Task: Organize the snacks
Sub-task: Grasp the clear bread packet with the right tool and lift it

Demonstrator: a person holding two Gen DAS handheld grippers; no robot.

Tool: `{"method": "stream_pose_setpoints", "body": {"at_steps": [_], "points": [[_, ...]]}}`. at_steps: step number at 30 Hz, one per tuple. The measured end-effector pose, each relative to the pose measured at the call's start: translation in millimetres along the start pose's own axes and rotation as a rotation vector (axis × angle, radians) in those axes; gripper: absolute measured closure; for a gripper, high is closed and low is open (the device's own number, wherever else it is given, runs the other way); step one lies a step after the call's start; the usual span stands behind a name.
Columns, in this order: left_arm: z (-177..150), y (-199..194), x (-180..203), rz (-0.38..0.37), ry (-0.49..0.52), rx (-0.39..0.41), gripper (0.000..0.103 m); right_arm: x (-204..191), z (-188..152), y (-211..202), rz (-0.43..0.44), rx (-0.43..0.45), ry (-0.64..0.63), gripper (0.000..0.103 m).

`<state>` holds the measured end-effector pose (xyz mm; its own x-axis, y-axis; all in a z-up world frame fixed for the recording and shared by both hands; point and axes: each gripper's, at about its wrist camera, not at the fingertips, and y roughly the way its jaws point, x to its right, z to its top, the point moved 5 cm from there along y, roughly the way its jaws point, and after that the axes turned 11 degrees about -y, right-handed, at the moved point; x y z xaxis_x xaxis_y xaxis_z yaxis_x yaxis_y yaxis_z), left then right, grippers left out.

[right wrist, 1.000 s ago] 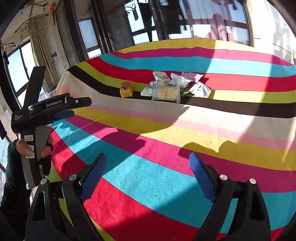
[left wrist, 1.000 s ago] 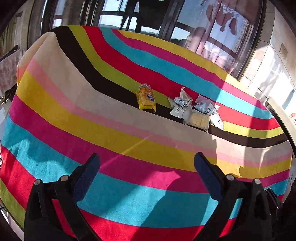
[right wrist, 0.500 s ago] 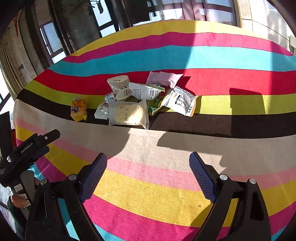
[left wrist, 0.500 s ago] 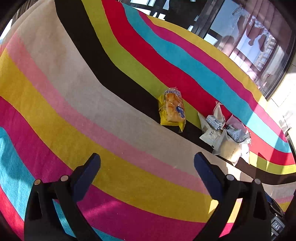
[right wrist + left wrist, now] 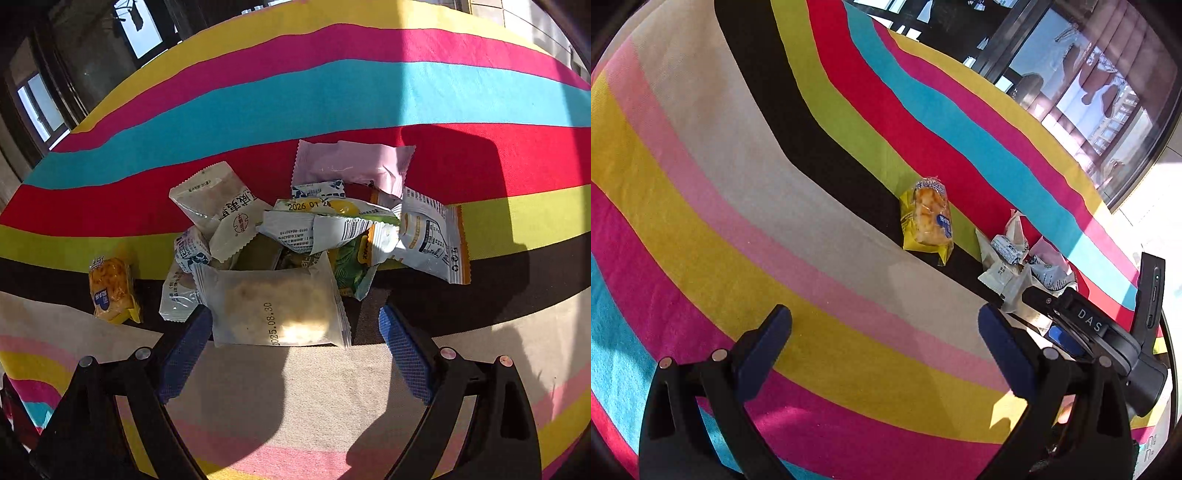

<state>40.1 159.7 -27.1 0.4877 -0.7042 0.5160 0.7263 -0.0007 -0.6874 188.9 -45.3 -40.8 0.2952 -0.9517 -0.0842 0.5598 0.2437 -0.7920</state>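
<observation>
**Both grippers spread wide above the striped cloth**

Fingers of the right gripper (image 5: 291,343) stand wide apart with nothing between the pads, the tips at the near edge of the snack pile (image 5: 314,236); the left gripper (image 5: 884,332) is likewise spread and empty, hovering over the yellow and pink bands.

Largest is the striped tablecloth (image 5: 332,92), which covers the whole surface. On its black, green and red bands lies the pile of wrapped snacks, heaped and overlapping. At the pile's front, just beyond the right fingertips, sits a translucent packet with a round cake (image 5: 277,306), stamped 2025.08.30. A small yellow bread packet (image 5: 927,221) lies alone beside the pile, apart from it.
</observation>
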Motion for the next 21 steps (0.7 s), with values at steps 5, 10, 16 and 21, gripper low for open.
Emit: {"method": "stream_pose_setpoints", "body": {"at_steps": [5, 10, 16, 21], "points": [[-0.3, -0.2, 0.4, 0.0, 0.003, -0.001, 0.002, -6.9, 5.2, 9.0, -0.053, -0.025, 0.02, 0.007], [0.1, -0.3, -0.3, -0.006, -0.002, -0.001, 0.002, -18.9, 8.0, 16.6, -0.113, -0.046, 0.011, 0.005], [0.0, -1.0, -0.4, -0.015, -0.007, 0.0, 0.002, -26.9, -2.3, 5.4, -0.113, -0.014, -0.064, 0.042], [0.3, -0.3, 0.0, -0.018, -0.009, 0.0, 0.002, -7.6, -41.9, -31.5, 0.083, 0.029, -0.134, 0.044]]}}
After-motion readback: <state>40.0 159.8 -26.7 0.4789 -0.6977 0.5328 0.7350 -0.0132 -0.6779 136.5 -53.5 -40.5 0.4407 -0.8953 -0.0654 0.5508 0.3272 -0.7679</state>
